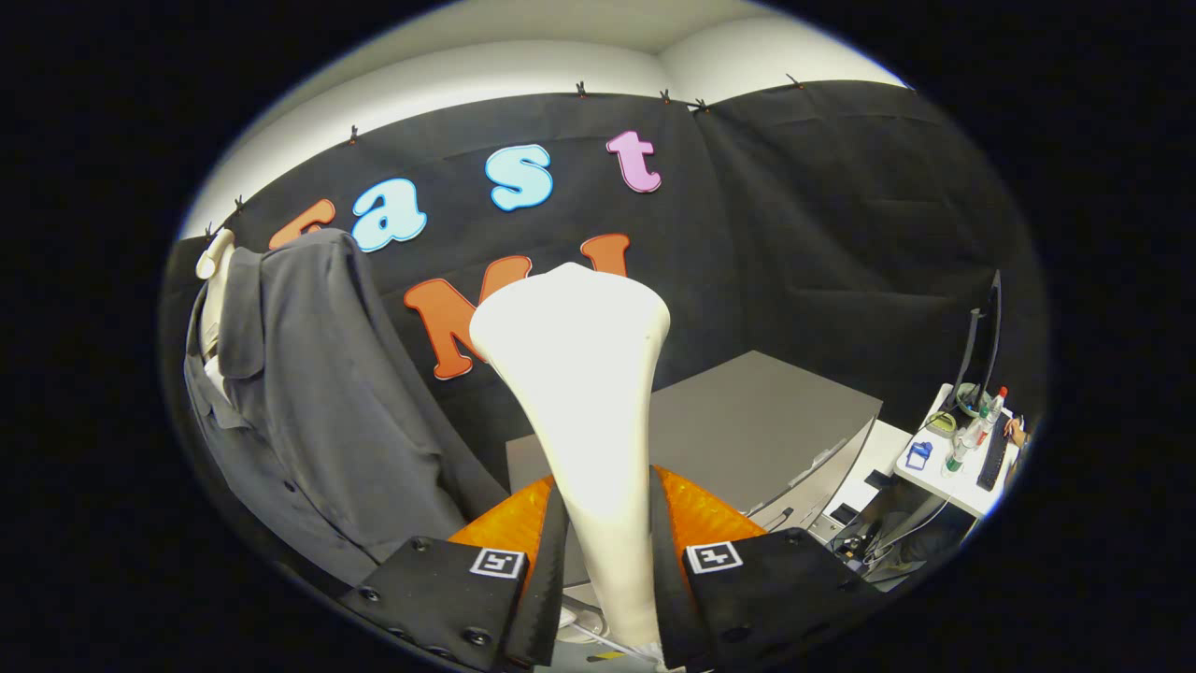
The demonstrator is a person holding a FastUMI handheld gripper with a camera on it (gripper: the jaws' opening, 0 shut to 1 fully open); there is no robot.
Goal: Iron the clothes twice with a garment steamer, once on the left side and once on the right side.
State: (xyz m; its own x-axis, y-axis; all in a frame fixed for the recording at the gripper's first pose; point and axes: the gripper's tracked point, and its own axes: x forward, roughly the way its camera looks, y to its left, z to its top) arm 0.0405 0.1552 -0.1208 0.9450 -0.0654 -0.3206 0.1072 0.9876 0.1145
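Claw (607, 561) clamped on steamer (584, 393), both fingers pressed to its thin neck, wide pale head poking up and out ahead of them. Holds it firm, by the look of it, with no slip seen. Shirt (318, 411) hangs off to the left of the fingers, dark grey, on a pale hanger (213, 257), collar up top, buttons down the front. Steamer head well apart from shirt now, not touching cloth. Looks like the carry-over step, before any pass on the cloth. To do it well: swing left so the head faces the shirt front, come in close near the collar, then slide straight down one side, slow and steady. Best to keep the head flat to the cloth and not jab, since a hanging shirt swings away when pushed. Then the same down the other side. Squeeze should stay tight the whole way, for the neck is smooth and could twist. Cannot tell if steam comes out. Grey table (747, 421) sits beyond the fingers, top bare. Far to the right, a small white desk (944, 481) with a bottle (962, 449) or two, a screen (986, 336) and some small bits too tiny to name. No box or bowl with things inside to be seen.
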